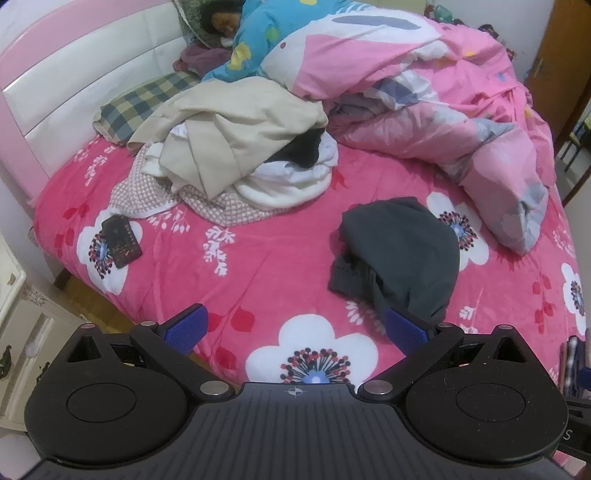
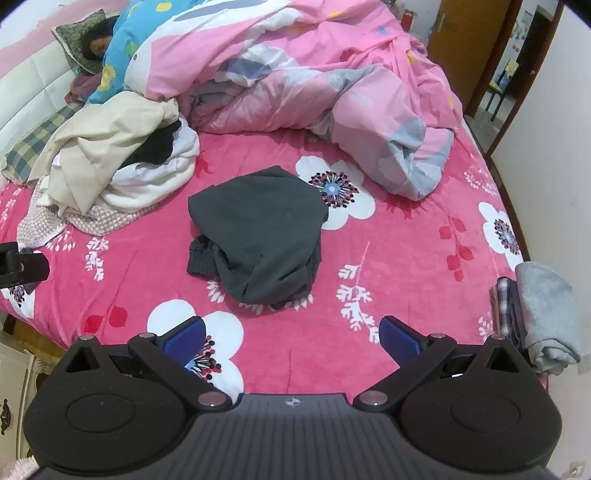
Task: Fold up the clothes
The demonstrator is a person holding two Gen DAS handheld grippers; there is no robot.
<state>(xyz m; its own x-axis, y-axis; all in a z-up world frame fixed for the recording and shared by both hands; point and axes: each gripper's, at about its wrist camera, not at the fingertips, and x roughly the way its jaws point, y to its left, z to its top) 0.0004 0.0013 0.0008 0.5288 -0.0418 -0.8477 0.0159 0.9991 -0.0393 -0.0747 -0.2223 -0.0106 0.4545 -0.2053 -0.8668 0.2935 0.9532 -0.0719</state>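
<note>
A crumpled dark grey garment [image 1: 402,254] [image 2: 262,236] lies bunched on the pink flowered bedspread [image 1: 240,273] [image 2: 406,258]. My left gripper [image 1: 295,328] hovers over the bed's near edge, open and empty, with the garment ahead and to its right. My right gripper [image 2: 291,336] is also open and empty, with the garment straight ahead of it and a stretch of bedspread between. A pile of cream, white and black clothes [image 1: 243,147] [image 2: 122,162] sits further back on the left. The black part at the left edge of the right wrist view looks like a bit of the left gripper [image 2: 22,264].
A pink quilt [image 1: 424,92] [image 2: 332,81] is heaped across the back right. A person [image 1: 221,22] lies under a blue cover by the headboard [image 1: 74,74]. A dark remote-like thing [image 1: 122,242] rests at the left. Folded grey and checked cloths [image 2: 543,317] sit at the bed's right edge.
</note>
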